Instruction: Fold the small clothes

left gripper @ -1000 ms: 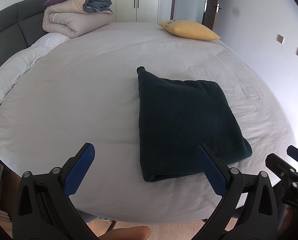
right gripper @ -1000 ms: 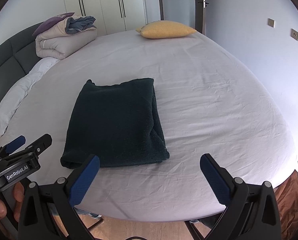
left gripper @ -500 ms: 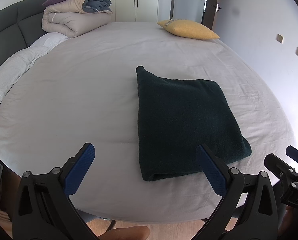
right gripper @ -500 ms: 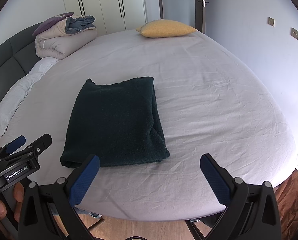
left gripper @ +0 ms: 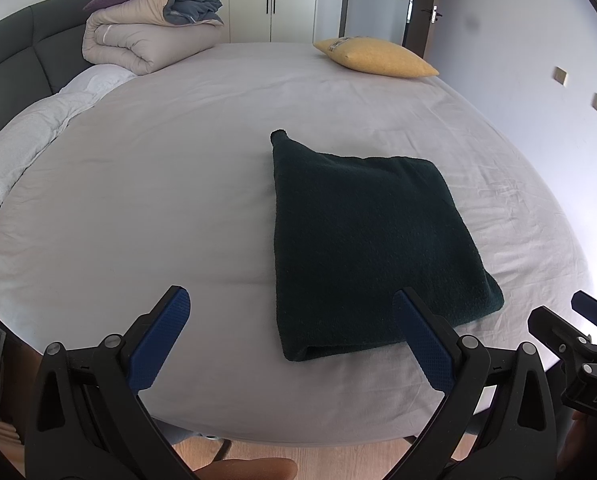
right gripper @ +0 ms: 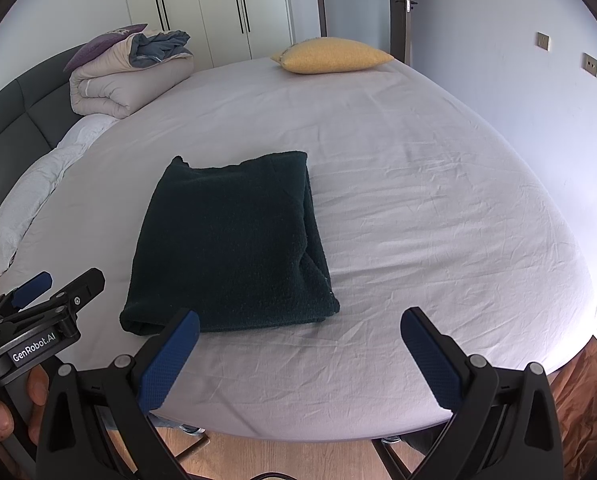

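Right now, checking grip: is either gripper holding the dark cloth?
No, the left gripper and right gripper are open, short of the cloth.

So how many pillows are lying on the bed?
3: a yellow pillow at the far end, a purple pillow on top of the rolled duvet, and a white pillow by the headboard. The duvet could hide more.
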`<state>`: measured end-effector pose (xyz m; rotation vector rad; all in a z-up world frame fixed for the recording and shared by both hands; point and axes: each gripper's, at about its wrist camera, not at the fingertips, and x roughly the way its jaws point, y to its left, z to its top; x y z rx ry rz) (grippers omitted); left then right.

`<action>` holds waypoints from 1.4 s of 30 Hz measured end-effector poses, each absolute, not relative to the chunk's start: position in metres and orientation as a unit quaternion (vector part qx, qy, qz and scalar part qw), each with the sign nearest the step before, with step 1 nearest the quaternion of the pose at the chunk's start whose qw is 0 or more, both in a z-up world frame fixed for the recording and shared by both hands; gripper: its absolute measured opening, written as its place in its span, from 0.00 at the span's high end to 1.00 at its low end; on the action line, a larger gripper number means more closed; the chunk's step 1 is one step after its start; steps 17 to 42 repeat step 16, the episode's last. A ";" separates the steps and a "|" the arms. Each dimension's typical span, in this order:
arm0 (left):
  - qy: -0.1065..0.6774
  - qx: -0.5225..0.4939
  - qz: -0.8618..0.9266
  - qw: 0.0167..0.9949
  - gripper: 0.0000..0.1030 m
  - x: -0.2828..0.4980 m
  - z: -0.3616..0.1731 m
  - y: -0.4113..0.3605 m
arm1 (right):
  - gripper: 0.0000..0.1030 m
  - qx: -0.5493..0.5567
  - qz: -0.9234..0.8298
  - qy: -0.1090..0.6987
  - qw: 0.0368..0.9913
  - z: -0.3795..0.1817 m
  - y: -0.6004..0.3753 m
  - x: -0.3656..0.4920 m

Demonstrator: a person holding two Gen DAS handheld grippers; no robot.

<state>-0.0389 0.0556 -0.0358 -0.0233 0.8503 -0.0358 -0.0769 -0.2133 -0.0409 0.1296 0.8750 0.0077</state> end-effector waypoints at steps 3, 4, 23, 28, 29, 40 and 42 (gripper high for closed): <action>0.413 -0.011 -0.018 0.910 0.00 -0.040 -0.037 0.054 | 0.00 0.064 0.004 0.424 0.903 -0.042 -0.212 -0.078; 0.413 -0.011 -0.019 0.910 0.00 -0.040 -0.037 0.054 | 0.00 0.064 0.004 0.423 0.904 -0.042 -0.212 -0.078; 0.416 -0.005 -0.022 0.909 0.00 -0.038 -0.041 0.054 | 0.00 0.066 0.004 0.425 0.903 -0.044 -0.210 -0.079; 0.416 -0.005 -0.022 0.909 0.00 -0.038 -0.041 0.054 | 0.00 0.066 0.004 0.425 0.903 -0.044 -0.210 -0.079; 0.416 -0.005 -0.022 0.909 0.00 -0.038 -0.041 0.054 | 0.00 0.066 0.004 0.425 0.903 -0.044 -0.210 -0.079; 0.416 -0.005 -0.022 0.909 0.00 -0.038 -0.041 0.054 | 0.00 0.066 0.004 0.425 0.903 -0.044 -0.210 -0.079; 0.416 -0.005 -0.022 0.909 0.00 -0.038 -0.041 0.054 | 0.00 0.066 0.004 0.425 0.903 -0.044 -0.210 -0.079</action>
